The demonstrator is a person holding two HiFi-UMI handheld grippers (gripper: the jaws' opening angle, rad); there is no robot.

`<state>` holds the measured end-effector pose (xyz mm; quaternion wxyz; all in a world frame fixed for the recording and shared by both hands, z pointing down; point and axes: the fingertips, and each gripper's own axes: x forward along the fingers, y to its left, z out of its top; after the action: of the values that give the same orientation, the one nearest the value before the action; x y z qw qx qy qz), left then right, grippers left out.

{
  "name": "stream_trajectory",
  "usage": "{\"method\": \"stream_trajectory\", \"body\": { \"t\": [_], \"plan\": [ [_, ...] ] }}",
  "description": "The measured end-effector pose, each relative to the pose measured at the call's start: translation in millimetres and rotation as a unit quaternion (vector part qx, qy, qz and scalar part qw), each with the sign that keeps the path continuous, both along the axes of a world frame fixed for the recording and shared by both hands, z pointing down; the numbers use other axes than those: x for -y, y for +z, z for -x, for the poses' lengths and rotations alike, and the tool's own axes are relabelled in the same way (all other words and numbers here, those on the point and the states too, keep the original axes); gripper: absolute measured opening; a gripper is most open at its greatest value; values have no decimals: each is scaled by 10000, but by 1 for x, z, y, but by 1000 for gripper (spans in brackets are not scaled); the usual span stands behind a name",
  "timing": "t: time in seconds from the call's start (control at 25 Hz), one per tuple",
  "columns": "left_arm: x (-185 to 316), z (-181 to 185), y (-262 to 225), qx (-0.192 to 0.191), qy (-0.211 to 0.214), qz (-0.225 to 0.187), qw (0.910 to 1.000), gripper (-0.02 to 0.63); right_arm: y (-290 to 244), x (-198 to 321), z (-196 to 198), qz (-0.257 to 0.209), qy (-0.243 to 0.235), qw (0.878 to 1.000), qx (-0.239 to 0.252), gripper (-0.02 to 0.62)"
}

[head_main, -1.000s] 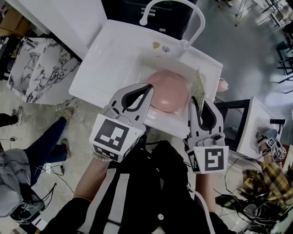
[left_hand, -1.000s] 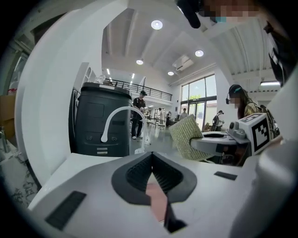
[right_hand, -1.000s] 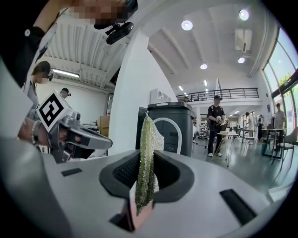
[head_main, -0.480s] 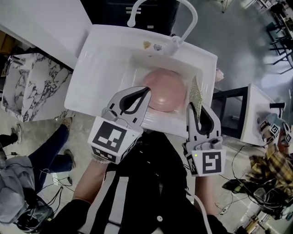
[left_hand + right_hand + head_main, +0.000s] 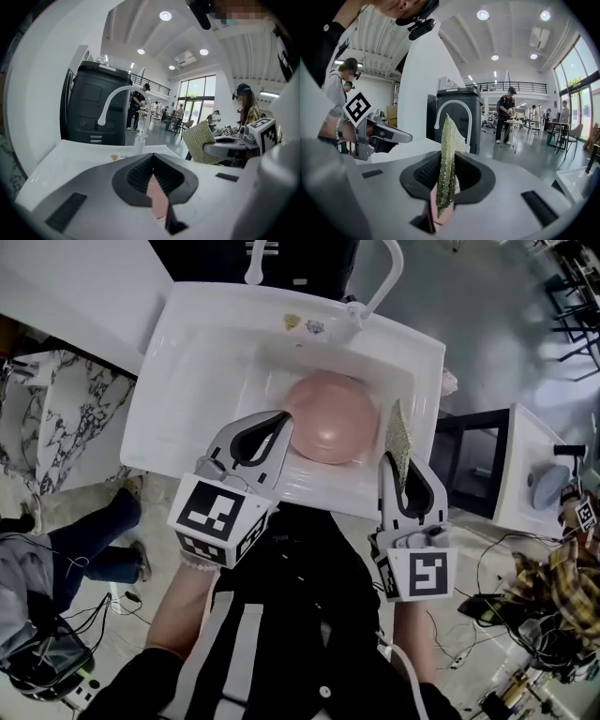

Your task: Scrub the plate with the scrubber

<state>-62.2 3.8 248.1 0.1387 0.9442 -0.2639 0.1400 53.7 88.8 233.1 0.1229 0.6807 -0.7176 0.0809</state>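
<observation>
While green mesh scrubber (image 5: 401, 432) hangs beside round pink plate (image 5: 333, 418), scrubbing looks unstarted.
Right gripper (image 5: 400, 463) pinches it; left gripper (image 5: 281, 420) jaws press together at rim (hold unclear).

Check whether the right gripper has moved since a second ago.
Yes. In the head view the right gripper has drawn back from the faucet toward the sink's near rim.

Your white sink (image 5: 183, 371): pink plate (image 5: 330, 418) in the basin, just your side of the faucet (image 5: 356, 310); two small bits (image 5: 292, 322) beside the faucet base.
</observation>
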Motion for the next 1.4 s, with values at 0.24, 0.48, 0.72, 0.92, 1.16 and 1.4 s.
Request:
{"method": "stream_trajectory", "body": {
  "t": [0.24,0.48,0.72,0.92,1.16,1.4],
  "plan": [
    [8,-10,16,57,-72,199,9998,0,20,7,-8,208,-132,9996,121,72],
    [23,-13,46,280,-265,427,9983,0,50,23,-10,550,-301,9977,276,72],
    [43,-11,81,580,-498,565,9955,2,82,50,-10,715,-595,9950,354,72],
    [60,-19,107,711,-635,695,9930,2,107,76,-16,744,-816,9938,140,72],
    [77,-21,137,729,-909,971,9884,1,149,92,-19,1085,-1043,9884,-181,72],
    [87,-24,181,1111,-1044,1370,9788,0,181,107,-31,1355,-957,9861,-80,72]
  ]
}}
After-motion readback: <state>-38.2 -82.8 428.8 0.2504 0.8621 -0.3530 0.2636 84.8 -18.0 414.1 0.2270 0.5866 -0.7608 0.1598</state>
